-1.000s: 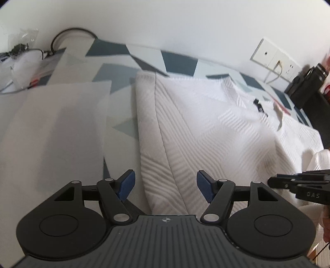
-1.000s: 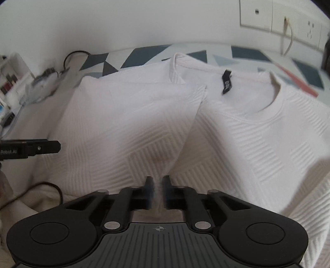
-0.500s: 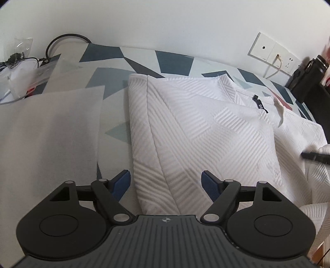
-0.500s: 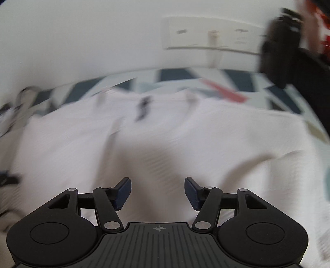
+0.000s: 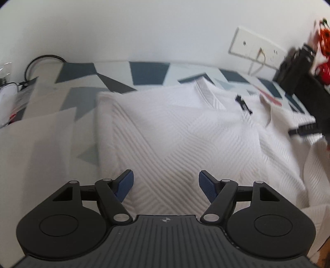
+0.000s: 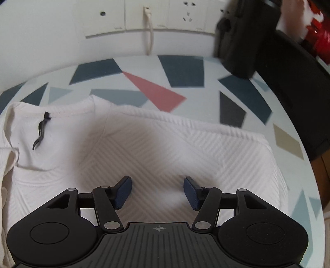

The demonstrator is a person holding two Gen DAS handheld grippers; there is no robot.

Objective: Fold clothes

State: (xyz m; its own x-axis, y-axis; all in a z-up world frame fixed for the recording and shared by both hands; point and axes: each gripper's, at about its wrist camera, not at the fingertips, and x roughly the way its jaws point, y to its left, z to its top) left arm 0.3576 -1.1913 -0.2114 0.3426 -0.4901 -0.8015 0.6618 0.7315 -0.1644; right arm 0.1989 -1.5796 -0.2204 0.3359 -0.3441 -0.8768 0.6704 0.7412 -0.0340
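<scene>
The worktop [image 6: 206,68] carries a covering patterned with blue, grey and pink geometric shapes and runs up to a white wall. The white textured sweater [image 5: 185,140] lies flat on this worktop, covering most of its near part; its left side is folded inward over the body. Its neckline sits toward the wall, and a black neck label [image 6: 41,132] lies inside the collar.

Behind the sweater, on the wall, is a row of wall sockets [image 6: 144,16] with a pale cable [image 6: 149,31] plugged in and hanging down. A black bottle [image 6: 241,39] stands on the worktop beyond the sweater's right shoulder.

The left hand-held gripper [image 5: 166,186] hangs over the lower left part of the sweater. Its jaws stand apart, having just narrowed a little, with nothing between the blue pads [image 5: 125,185].

The right hand-held gripper [image 6: 157,191] hangs over the sweater's right shoulder area. Its jaws stand apart, having just narrowed slightly, and the pads press on nothing.
</scene>
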